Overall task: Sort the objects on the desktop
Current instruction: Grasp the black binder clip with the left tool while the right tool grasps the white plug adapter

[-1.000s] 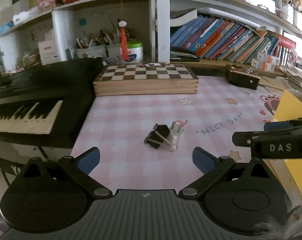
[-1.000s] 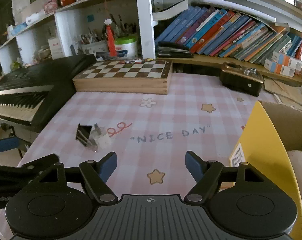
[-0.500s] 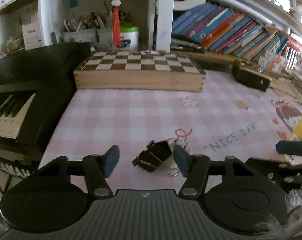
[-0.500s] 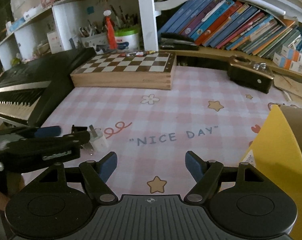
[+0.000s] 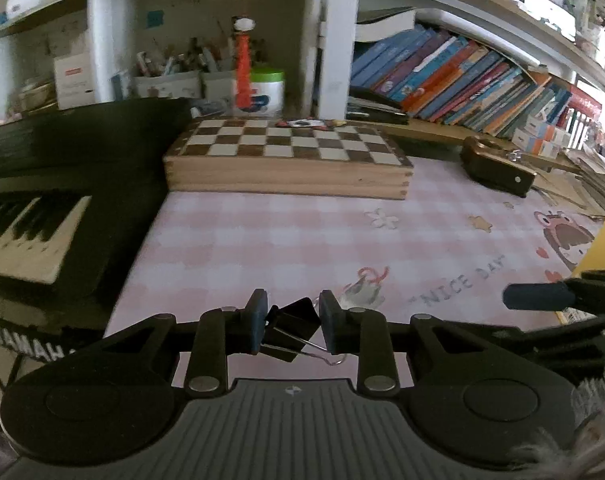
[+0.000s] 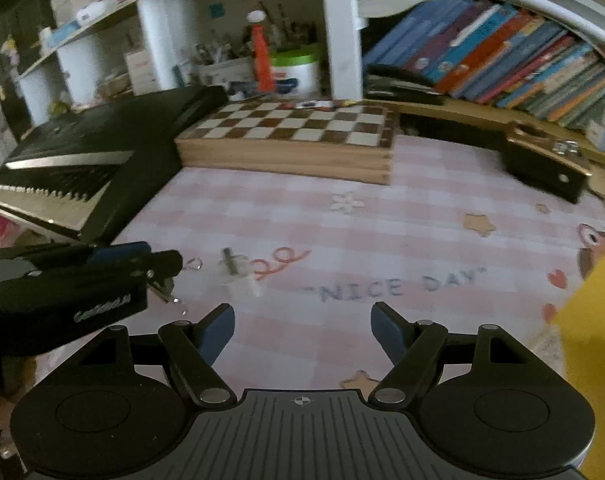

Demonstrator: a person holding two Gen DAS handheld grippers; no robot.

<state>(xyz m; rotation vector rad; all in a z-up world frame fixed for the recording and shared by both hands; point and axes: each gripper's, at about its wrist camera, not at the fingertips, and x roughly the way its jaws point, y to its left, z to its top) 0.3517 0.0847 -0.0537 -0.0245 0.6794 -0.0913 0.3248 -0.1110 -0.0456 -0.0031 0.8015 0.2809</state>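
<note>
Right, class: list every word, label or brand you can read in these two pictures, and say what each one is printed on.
"NICE DAY": on the pink checked desk mat.
"YAMAHA", cut off at the end: on the front of the black keyboard.
Lettering on the left gripper's side, in the right wrist view: too blurred.
Book spines and shelf box labels: too small.
</note>
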